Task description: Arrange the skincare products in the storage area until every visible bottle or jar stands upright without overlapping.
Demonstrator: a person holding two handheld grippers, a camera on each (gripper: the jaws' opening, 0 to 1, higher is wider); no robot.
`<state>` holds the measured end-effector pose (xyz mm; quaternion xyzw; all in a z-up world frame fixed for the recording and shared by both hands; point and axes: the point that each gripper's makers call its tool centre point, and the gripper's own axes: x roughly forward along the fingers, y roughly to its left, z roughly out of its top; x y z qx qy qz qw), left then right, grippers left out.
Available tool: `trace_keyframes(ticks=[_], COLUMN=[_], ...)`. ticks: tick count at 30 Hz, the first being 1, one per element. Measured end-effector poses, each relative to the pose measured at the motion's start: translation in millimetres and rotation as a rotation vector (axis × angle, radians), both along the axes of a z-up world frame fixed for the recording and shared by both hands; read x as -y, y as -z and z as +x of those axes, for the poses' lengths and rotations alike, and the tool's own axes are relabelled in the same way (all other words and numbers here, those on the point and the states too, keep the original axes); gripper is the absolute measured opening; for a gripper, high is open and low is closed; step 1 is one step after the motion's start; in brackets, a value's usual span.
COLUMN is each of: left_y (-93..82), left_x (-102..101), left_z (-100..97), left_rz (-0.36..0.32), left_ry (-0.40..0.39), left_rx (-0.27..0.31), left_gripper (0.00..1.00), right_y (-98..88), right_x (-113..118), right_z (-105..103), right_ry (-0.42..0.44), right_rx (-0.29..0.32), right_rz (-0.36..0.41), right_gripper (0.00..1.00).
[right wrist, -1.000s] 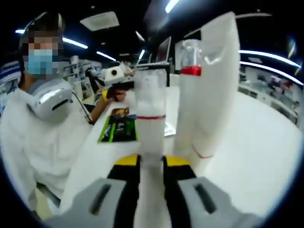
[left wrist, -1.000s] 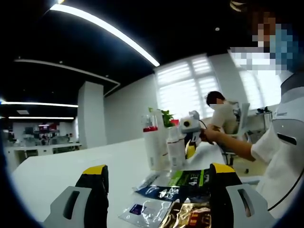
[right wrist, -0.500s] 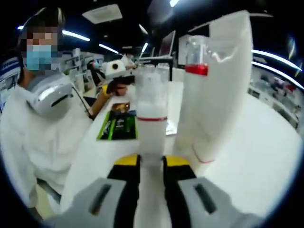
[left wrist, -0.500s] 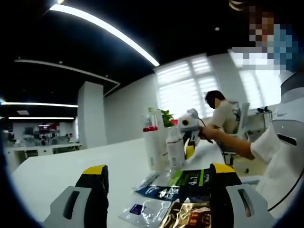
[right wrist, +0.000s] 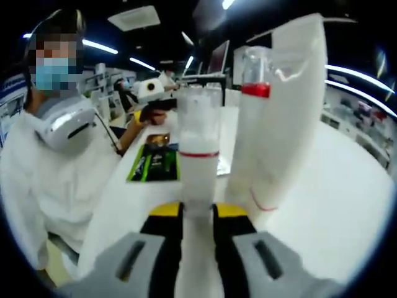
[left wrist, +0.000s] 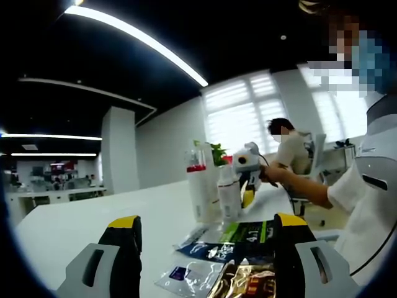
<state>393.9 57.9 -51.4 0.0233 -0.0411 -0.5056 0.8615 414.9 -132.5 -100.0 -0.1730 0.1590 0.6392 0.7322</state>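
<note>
My right gripper [right wrist: 197, 211] is shut on a white bottle [right wrist: 197, 155] with a clear cap and a thin red band; the bottle stands upright on the white table [right wrist: 347, 186]. Just right of it stands a tall white tube [right wrist: 282, 118] with a red-banded clear cap. In the left gripper view the same bottle [left wrist: 228, 195] and tube [left wrist: 198, 186] stand side by side at the far end of the table, with the right gripper [left wrist: 247, 186] on the bottle. My left gripper [left wrist: 208, 248] is open above flat sachets [left wrist: 239, 239].
Several sachets lie on the table: a green one [right wrist: 154, 164], dark blue ones [left wrist: 208, 251] and a brown foil one [left wrist: 245, 282]. The left gripper [right wrist: 151, 93] shows beyond them in a hand. A seated person [left wrist: 288, 152] works behind. Bare table [left wrist: 74, 223] spreads left.
The right gripper view has shifted slightly, so the tall tube looks a little larger; the bottle stays in the jaws. The left gripper has not moved.
</note>
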Motion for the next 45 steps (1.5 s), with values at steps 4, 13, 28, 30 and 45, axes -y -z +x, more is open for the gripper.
trace_keyframes(ticks=[4,13,28,30,45], left_y=[0.0,0.3,0.4,0.7,0.7], left_x=[-0.1,0.0,0.0,0.2,0.4], left_z=[0.1,0.2,0.0,0.0,-0.3], left_rz=[-0.001,0.001,0.001,0.002,0.003], left_ry=[0.000,-0.001,-0.001,-0.002,0.000], left_rx=[0.000,0.000,0.000,-0.001,-0.001], left_gripper=[0.90,0.90,0.90,0.90,0.90], right_y=[-0.1,0.0,0.8,0.9,-5.9], right_x=[3.3,3.9,-2.3,-2.5,-1.5], right_z=[0.6,0.5,3.0,3.2,1.3], right_ry=[0.009,0.018,-0.004,-0.006,0.005], right_rx=[-0.004,-0.003,-0.017,-0.020,-0.016], right_rz=[0.009,0.011,-0.029,-0.029,0.010], right_gripper=[0.19,0.18,0.19,0.19,0.27])
